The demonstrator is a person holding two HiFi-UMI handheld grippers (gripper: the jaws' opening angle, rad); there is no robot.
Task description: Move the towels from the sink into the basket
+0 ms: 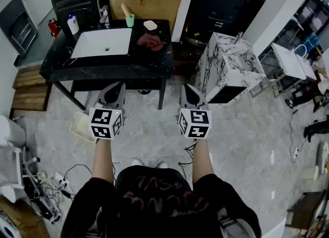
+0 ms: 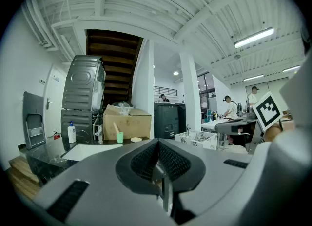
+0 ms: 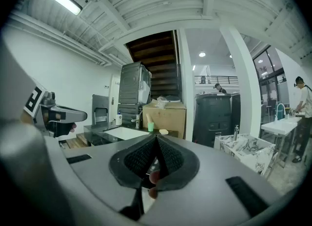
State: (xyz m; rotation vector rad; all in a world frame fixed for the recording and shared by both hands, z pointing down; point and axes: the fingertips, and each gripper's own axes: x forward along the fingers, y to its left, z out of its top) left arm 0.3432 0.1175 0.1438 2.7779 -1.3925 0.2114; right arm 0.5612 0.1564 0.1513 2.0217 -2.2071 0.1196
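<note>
Reddish towel (image 1: 150, 41) on black counter (image 1: 103, 65) just beside white sink (image 1: 92, 44), well ahead. My left gripper (image 1: 119, 88) and right gripper (image 1: 185, 90) closed tight, empty. Pale basket (image 1: 81, 126) on floor looks unfilled. I judge task unstarted, 1 towel left.

Closed, level: left gripper (image 1: 119, 85), right gripper (image 1: 184, 87).

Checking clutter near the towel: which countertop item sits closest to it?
The pale oval piece just beyond the reddish towel; green cup and pump bottle stand farther left.
</note>
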